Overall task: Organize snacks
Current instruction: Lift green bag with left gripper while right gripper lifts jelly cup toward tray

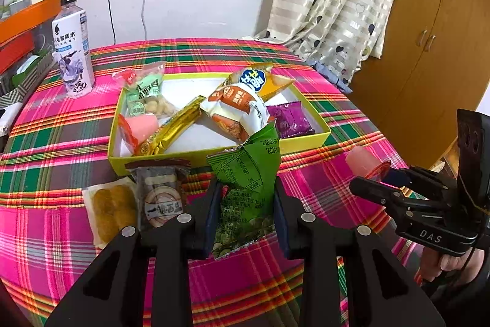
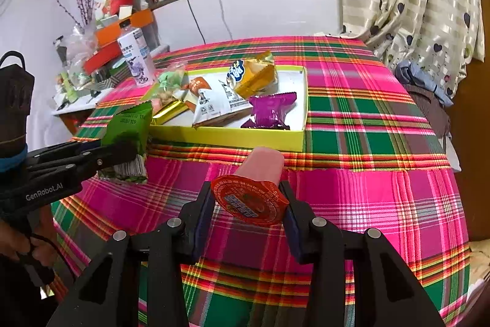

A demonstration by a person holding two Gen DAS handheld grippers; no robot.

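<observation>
Left tongs [image 1: 245, 204] clamped on green snack bag [image 1: 245, 173], lower centre, above the table [image 1: 337, 100]. Right tongs [image 2: 248, 204] clamped on pink jelly cup [image 2: 254, 189]. Only the left view shows two wrapped biscuits [image 1: 134, 204] (lower left, outside the yellow box [image 1: 214, 155]).

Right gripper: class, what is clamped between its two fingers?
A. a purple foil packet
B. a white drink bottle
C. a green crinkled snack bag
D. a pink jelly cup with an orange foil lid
D: the right gripper is shut on the pink jelly cup with an orange foil lid.
</observation>
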